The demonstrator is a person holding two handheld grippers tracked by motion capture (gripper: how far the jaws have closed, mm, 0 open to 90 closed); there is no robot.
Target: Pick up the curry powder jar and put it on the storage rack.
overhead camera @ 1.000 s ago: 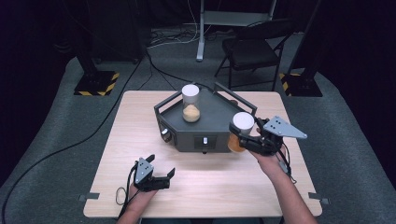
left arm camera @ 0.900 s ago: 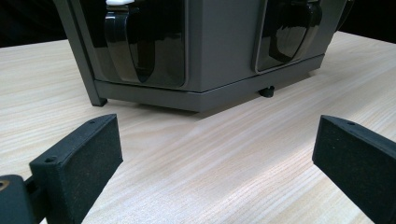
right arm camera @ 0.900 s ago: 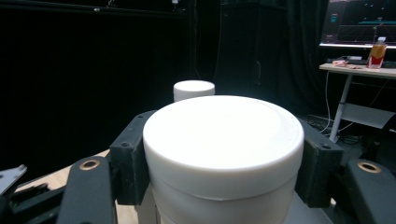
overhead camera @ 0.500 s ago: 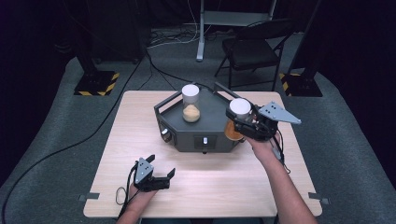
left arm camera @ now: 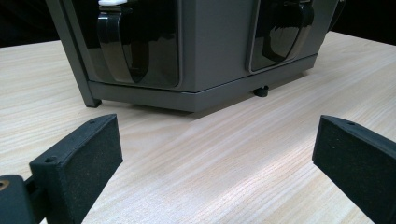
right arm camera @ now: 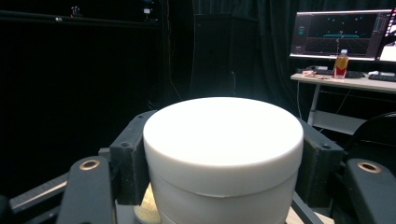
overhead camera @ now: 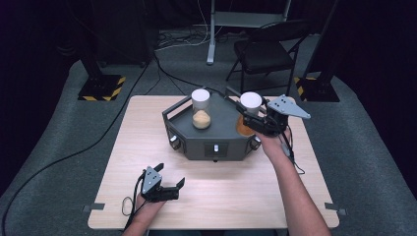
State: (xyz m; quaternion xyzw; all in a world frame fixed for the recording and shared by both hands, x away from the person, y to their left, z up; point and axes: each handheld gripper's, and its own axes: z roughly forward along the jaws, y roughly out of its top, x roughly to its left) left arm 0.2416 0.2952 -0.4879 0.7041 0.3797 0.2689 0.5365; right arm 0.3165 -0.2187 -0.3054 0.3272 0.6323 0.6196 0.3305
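Note:
A dark grey angular machine [overhead camera: 214,140] stands mid-table, its front panels [left arm camera: 196,46] close ahead in the left gripper view. A clear jar with a white lid [overhead camera: 201,108] and tan powder inside stands upright on its top. My right gripper [overhead camera: 253,123] is shut on a second white-lidded jar [overhead camera: 250,104] with orange contents, held upright over the machine's right corner. In the right gripper view both pads clamp just under that jar's lid [right arm camera: 223,135]. My left gripper [overhead camera: 169,181] rests low near the table's front left, open and empty, with its pads [left arm camera: 74,158] wide apart.
The wooden table [overhead camera: 147,128] has bare room at the left and front. Knobs [overhead camera: 173,142] sit on the machine's front face. A folding chair [overhead camera: 268,49] and floor cables lie beyond the table. A desk with a monitor [right arm camera: 341,35] and a bottle [right arm camera: 342,65] stands far off.
My right gripper has carried its jar leftward and slightly up, from beside the machine's right edge to over its right corner. The left gripper has stayed put.

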